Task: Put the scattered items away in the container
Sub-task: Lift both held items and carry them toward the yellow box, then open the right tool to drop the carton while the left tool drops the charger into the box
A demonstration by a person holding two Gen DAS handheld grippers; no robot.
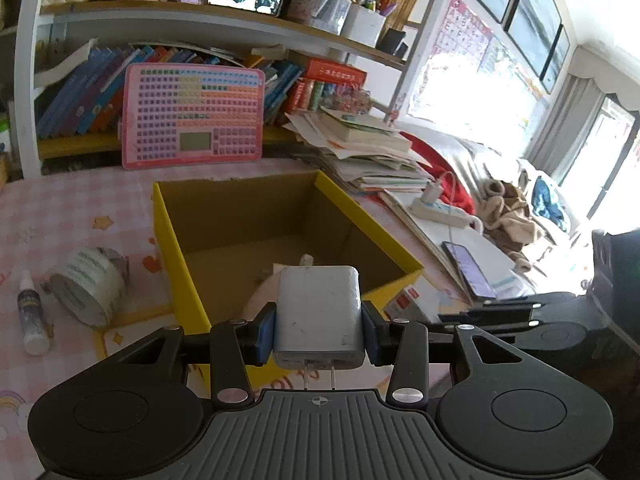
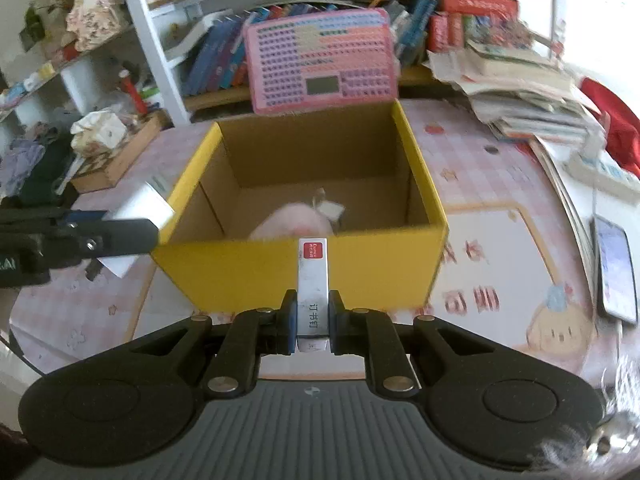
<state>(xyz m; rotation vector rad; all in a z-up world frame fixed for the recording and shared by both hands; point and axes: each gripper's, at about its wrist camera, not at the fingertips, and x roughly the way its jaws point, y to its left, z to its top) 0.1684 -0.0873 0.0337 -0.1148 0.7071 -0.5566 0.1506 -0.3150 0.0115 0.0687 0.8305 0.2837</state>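
While my left claw [image 1: 319, 320] clamps its blue pads against the two sides of a white wall charger [image 1: 319, 312], prongs pointing back toward me, I hold that charger just at the near rim of the yellow cardboard box [image 1: 176, 256], which stands open on the pink checked tablecloth [image 1: 60, 208]; my right claw [image 2: 313, 320] is closed down to a narrow gap on a slim white box of staples [image 2: 313, 280] with a red label at its far end, held on edge in front of the box's near yellow wall, and from that side I see my left claw [image 2: 120, 232] with the charger [image 2: 144, 204] at the box's left corner. Inside the box lies a pale pink soft thing [image 2: 292, 224] with a small white tag beside it; what it is I cannot tell. Left of the box on the cloth sit a roll of tape [image 1: 90, 284] and, further left, a small white bottle with a dark label [image 1: 32, 316], apart from each other. A pink button board [image 1: 192, 116] leans against the bookshelf behind the box, and a smartphone [image 1: 468, 272] lies on papers to the right
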